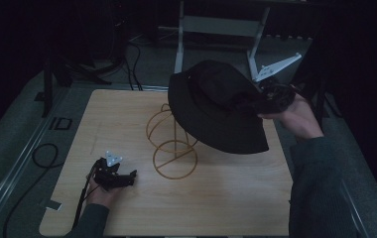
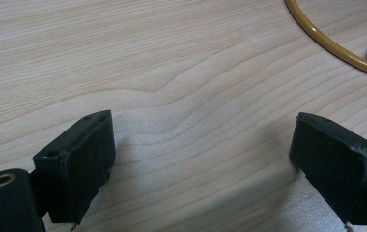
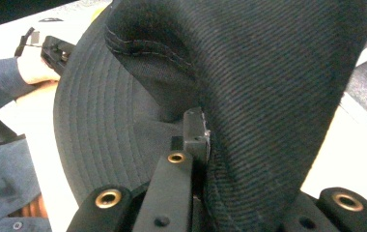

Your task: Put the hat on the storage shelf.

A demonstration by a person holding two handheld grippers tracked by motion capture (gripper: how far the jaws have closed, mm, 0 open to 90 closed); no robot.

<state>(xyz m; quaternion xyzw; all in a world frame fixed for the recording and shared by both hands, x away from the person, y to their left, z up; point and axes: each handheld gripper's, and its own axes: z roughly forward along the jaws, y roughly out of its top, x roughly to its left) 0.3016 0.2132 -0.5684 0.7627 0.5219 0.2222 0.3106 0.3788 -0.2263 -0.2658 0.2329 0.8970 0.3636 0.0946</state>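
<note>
Your right gripper [image 1: 265, 95] clamps the brim of the black fabric bucket hat [image 1: 216, 106], held tilted in the air over the gold wire hat stand [image 1: 172, 144]. Centre the crown above the stand's top loop and level it. Your left gripper [image 1: 127, 178], jaws apart, rests on the light wooden table [image 1: 226, 198].

This looks like a lab or recording room, probably, though the surroundings are dim. A pale wooden tabletop [image 1: 127, 114] stands on grey carpet [image 1: 13, 129], with black cables [image 1: 40, 153] looped on the floor at the left and a white metal frame [image 1: 216, 25] at the far side.
</note>
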